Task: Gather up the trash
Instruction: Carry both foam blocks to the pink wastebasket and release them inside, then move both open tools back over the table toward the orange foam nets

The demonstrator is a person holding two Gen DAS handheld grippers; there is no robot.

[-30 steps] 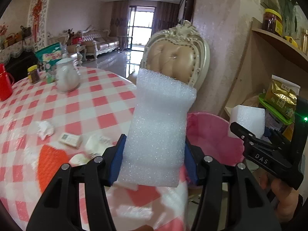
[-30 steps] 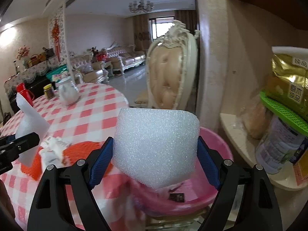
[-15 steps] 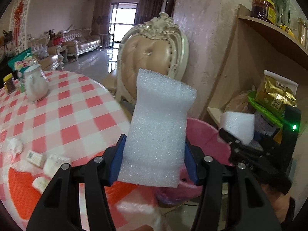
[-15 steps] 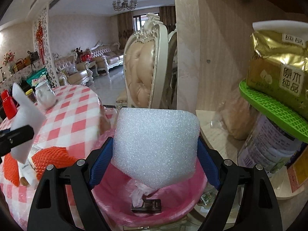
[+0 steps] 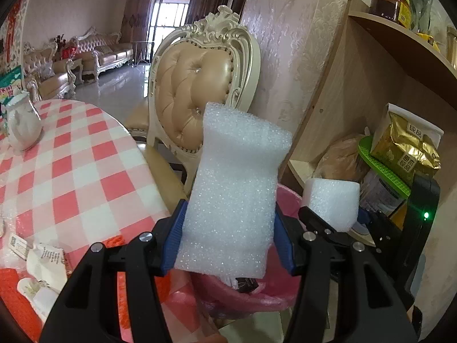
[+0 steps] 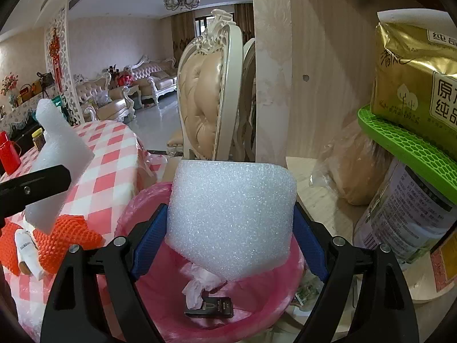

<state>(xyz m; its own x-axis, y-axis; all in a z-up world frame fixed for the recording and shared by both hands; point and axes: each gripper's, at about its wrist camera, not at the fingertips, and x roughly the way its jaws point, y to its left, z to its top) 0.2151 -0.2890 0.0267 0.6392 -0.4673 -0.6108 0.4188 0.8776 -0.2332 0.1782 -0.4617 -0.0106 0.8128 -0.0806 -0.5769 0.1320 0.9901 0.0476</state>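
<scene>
1. The left gripper (image 5: 227, 245) is closed about half-way on a tall white foam strip (image 5: 234, 200); both blue pads press its lower sides, and most of the strip stands up above the fingers, with its bottom edge just below the pads.
2. The right gripper (image 6: 230, 237) stands wide, clamped on a broad white foam block (image 6: 231, 214); the pads grip its left and right faces, and its tapered lower end hangs below them.
3. Both pieces are held over the pink-lined trash bin (image 6: 257, 308), which sits beside the table edge, below the grippers.
4. Inside the bin lie a crumpled tissue (image 6: 197, 285) and a small dark packet (image 6: 211, 308).
5. Further out, on the checked tablecloth (image 5: 85, 177), lie an orange foam net (image 6: 65, 237) and white wrappers (image 5: 45, 260); a cream chair (image 5: 197, 91) stands behind the bin.
</scene>
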